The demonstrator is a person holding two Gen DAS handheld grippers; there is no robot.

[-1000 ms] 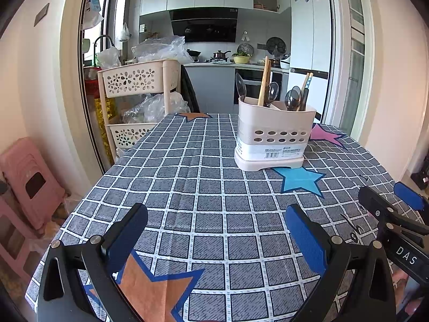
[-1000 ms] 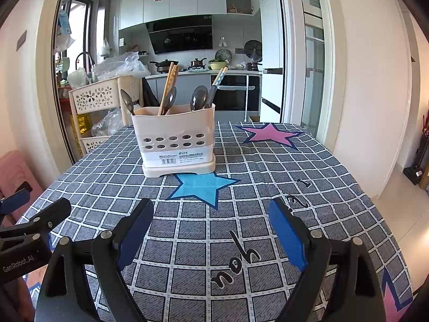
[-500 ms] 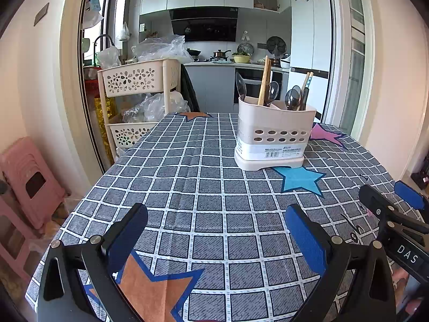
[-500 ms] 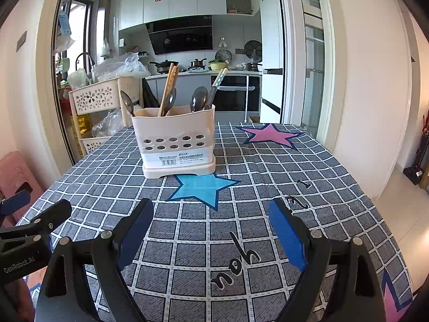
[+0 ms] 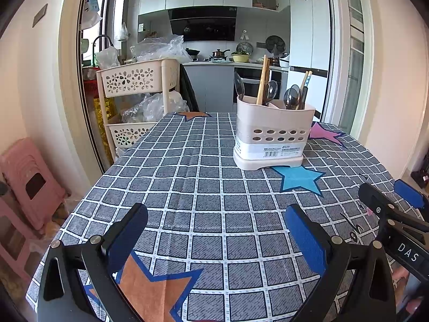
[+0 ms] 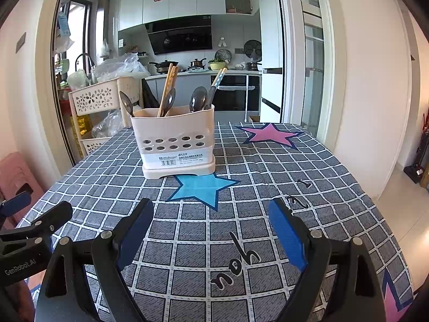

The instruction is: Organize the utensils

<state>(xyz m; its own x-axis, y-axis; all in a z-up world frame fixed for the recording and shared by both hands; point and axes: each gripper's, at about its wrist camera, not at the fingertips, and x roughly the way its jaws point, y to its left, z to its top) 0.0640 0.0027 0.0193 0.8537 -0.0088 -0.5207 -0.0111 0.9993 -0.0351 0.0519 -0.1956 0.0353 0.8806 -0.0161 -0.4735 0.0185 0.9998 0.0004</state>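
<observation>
- While both tools hang low over the checked tablecloth (image 5: 209, 187), the cream utensil holder (image 5: 272, 136) stands upright on it, and everything else is placed from that holder.
- The left gripper (image 5: 215, 230) is on the near side of the utensil holder, well apart from it and offset to its left; its blue-padded fingers (image 5: 304, 238) are spread wide with only cloth between them.
- The right gripper (image 6: 210, 228) is also on the holder's near side, well apart and a little to its right; its fingers (image 6: 287, 237) are likewise released, grasping nothing.
- Each tool shows in the other's camera: the right one at the right edge of the left view, the left one at the left edge of the right view.
- A blue star (image 6: 201, 186) printed on the cloth lies just in front of the holder's base, between it and the right gripper.
- Inside the holder, a pair of wooden chopsticks (image 6: 167, 88) leans in the left part with two metal spoons (image 6: 169, 100) beside it.
- More spoons (image 6: 198, 99) and dark-handled chopsticks (image 6: 215, 86) stand in the right part.
- A pink star (image 6: 269, 134) is printed to the holder's right, slightly farther back.
- A cream storage cart (image 5: 136, 102) with flower cut-outs stands off the table, left of the holder.
</observation>
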